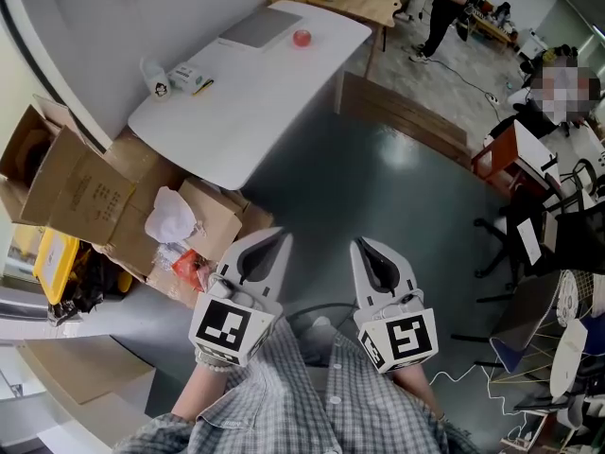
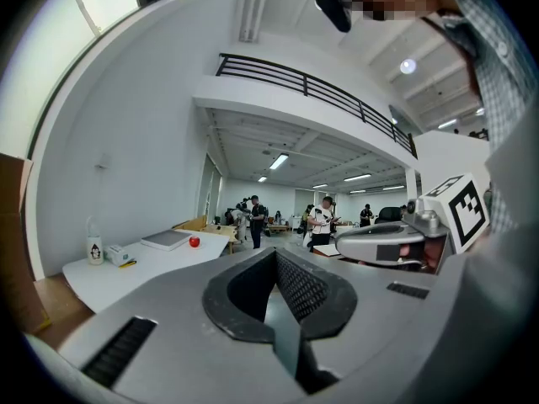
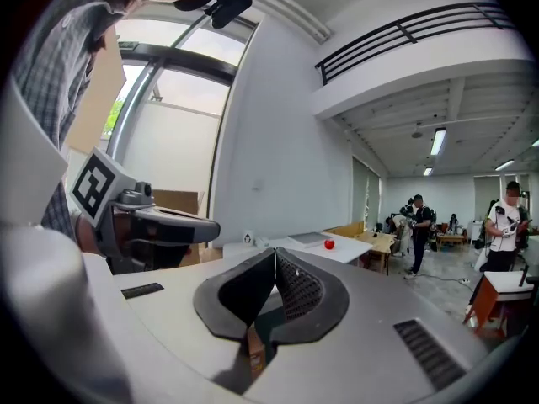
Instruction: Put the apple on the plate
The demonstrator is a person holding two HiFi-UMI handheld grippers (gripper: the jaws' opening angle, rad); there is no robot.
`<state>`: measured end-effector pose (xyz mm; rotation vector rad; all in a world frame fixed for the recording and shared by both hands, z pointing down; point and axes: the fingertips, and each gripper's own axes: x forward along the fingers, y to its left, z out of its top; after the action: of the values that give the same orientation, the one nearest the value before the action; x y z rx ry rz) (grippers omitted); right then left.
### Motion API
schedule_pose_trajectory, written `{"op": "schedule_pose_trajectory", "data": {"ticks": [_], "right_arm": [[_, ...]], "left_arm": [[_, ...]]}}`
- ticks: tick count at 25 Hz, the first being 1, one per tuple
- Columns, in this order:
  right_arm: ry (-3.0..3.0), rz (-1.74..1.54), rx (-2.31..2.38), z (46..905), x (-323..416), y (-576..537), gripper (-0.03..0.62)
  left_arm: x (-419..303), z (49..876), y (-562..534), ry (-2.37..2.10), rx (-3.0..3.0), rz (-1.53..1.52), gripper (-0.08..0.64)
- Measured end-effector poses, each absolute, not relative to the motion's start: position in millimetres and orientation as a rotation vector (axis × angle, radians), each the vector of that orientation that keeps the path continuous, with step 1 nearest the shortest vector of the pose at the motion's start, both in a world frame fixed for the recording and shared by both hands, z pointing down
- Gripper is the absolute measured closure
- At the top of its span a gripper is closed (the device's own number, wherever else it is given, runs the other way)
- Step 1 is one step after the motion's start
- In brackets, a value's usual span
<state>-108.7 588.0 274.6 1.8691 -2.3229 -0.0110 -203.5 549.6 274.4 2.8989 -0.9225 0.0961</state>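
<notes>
Holding both tools low in front of your checked shirt, you have the left gripper (image 1: 280, 236) and the right gripper (image 1: 360, 245) side by side above the dark floor. In each gripper view the two jaws are pressed together tip to tip and nothing is between them, so both are clenched on air.

To your left, open cardboard boxes (image 1: 85, 192) lie on the floor against the near end of the white table (image 1: 255, 102). On this table a small bottle (image 1: 154, 76) and a little box (image 1: 185, 75) come first, at the near-left edge. Further, toward the far end, the apple (image 1: 302, 38) stands alone, just beside a flat grey slab (image 1: 261, 28). I cannot tell whether that slab is the plate, and no other plate shows. The apple is well apart from both grippers, so the approach is not yet begun.

I judge the apple to be firm, smooth and a little slippery, of moderate weight, and it may bruise under a hard squeeze. It is round, so it has no real long axis, only the line from stem to base. This line seems upright, but the fruit is too small here to be sure. You should take it across its widest middle, with the jaws opened wide and level with the table, and close them gently.
</notes>
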Motion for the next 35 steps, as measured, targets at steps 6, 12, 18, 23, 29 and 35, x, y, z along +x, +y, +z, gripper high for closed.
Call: {"op": "schedule_pose_trajectory", "data": {"ticks": [6, 12, 18, 23, 29, 35], "right_arm": [[-2.45, 0.057, 1.907, 261.2, -125.9, 596.0, 0.572], [-2.345, -0.044, 1.989, 255.8, -121.2, 604.3, 0.572], [-2.293, -0.053, 2.01, 262.1, -112.2, 599.2, 0.572], [-2.308, -0.056, 1.948, 273.7, -113.9, 582.3, 0.572], [-2.339, -0.083, 1.876, 277.4, -107.7, 550.9, 0.572], [-2.485, 0.05, 1.839, 277.9, -82.9, 512.2, 0.572]], "left_arm": [[-220.5, 274.8, 551.7, -0.889, 2.9, 0.077, 0.552], [-230.0, 273.6, 555.3, -0.871, 2.922, 0.063, 0.553], [-234.3, 278.8, 556.7, -0.89, 2.908, 0.088, 0.552], [-232.8, 278.7, 545.8, -0.928, 2.896, 0.103, 0.552], [-220.9, 279.2, 519.2, -0.979, 2.883, 0.116, 0.552], [-191.0, 267.7, 489.1, -1.004, 2.882, 0.108, 0.553]]}}
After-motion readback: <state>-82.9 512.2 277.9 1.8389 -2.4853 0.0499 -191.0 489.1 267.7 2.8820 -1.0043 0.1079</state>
